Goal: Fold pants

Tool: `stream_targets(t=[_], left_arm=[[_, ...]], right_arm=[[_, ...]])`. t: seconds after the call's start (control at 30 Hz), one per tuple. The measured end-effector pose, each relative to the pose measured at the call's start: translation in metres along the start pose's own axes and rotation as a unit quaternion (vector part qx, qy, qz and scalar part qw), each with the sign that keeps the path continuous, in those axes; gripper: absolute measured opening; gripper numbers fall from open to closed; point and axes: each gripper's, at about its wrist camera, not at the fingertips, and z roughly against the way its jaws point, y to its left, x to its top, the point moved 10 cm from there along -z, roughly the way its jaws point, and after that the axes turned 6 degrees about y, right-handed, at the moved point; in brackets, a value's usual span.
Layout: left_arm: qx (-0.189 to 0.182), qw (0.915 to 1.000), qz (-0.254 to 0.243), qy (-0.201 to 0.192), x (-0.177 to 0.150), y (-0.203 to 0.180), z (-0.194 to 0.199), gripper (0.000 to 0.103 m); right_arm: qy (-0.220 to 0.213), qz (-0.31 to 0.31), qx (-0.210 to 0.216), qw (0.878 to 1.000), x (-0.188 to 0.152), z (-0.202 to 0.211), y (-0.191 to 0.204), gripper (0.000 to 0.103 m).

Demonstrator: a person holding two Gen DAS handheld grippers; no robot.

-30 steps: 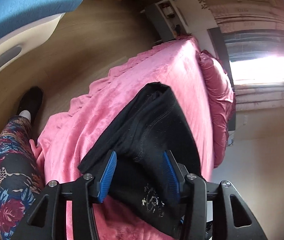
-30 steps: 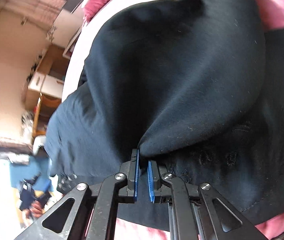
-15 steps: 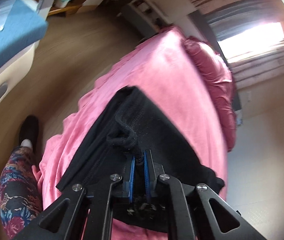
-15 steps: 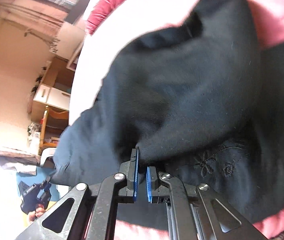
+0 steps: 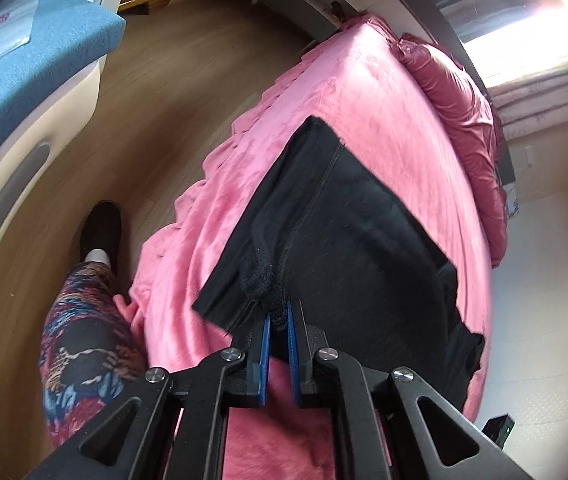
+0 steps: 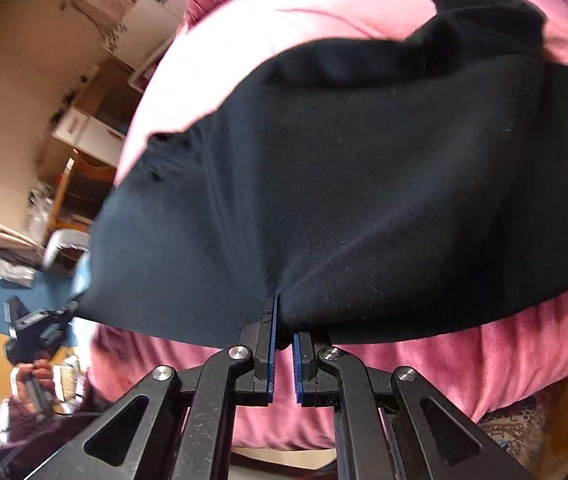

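Observation:
Black pants (image 5: 356,240) lie folded on a pink bed cover (image 5: 364,92). My left gripper (image 5: 277,318) is shut on a bunched edge of the pants at their near end, held a little above the cover. In the right wrist view the pants (image 6: 344,184) fill the middle as a wide black sheet. My right gripper (image 6: 284,320) is shut on their near edge, and the cloth pulls taut from the pinch. The left gripper (image 6: 29,320) also shows small at the far left of that view, in the person's hand.
A dark red pillow (image 5: 456,92) lies along the far side of the bed. Wooden floor (image 5: 155,112) and a blue-topped couch (image 5: 23,76) are left of the bed. The person's patterned leg (image 5: 79,320) and black shoe (image 5: 101,228) stand by the bed's edge.
My left gripper has shut on the pants' edge and drawn it back toward me. My right gripper has kept its hold and pulled back, so the pants spread flatter.

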Motion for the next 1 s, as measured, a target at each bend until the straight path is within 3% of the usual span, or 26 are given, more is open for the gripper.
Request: stream_targets(t=[0.07, 0.17, 0.2, 0.3, 0.4, 0.5, 0.6, 0.67, 0.8, 0.9, 1.0], left_arm=[[0.015, 0.9998, 0.001, 0.016, -0.006, 0.010, -0.006, 0.008], [0.036, 0.9987, 0.019, 0.032, -0.010, 0.021, -0.014, 0.017], [0.044, 0.9985, 0.020, 0.026, -0.010, 0.022, -0.012, 0.024], [0.077, 0.9968, 0.023, -0.007, -0.001, 0.026, 0.007, 0.026], [0.124, 0.9886, -0.019, -0.083, 0.012, 0.010, 0.038, 0.026], [0.093, 0.9881, -0.068, -0.102, 0.009, -0.031, 0.043, 0.026], [0.052, 0.9853, -0.144, -0.075, -0.012, -0.086, 0.019, 0.026], [0.023, 0.9780, -0.204, -0.040, -0.034, -0.126, -0.006, 0.026], [0.017, 0.9520, -0.303, 0.041, -0.082, -0.182, -0.065, 0.026], [0.028, 0.9374, -0.338, 0.080, -0.104, -0.202, -0.096, 0.026], [0.038, 0.9249, -0.363, 0.108, -0.119, -0.210, -0.117, 0.026]], right_arm=[[0.011, -0.007, -0.006, 1.000, 0.001, -0.011, -0.005, 0.006], [0.017, -0.011, -0.008, 1.000, 0.005, -0.015, -0.008, 0.006], [0.015, -0.011, -0.007, 1.000, 0.005, -0.014, -0.009, 0.006], [0.020, -0.011, -0.004, 1.000, 0.007, -0.017, -0.006, 0.009], [0.030, -0.020, 0.016, 0.999, 0.006, -0.013, -0.005, 0.015], [0.030, -0.007, 0.031, 0.999, 0.006, 0.003, 0.004, 0.031], [0.000, 0.003, 0.025, 1.000, 0.014, 0.038, -0.007, 0.031], [-0.033, -0.015, 0.010, 0.999, 0.026, 0.063, -0.027, 0.031], [-0.113, -0.109, -0.020, 0.987, 0.067, 0.107, -0.095, 0.033], [-0.158, -0.179, -0.021, 0.971, 0.102, 0.124, -0.139, 0.037], [-0.176, -0.233, -0.024, 0.956, 0.135, 0.125, -0.173, 0.037]])
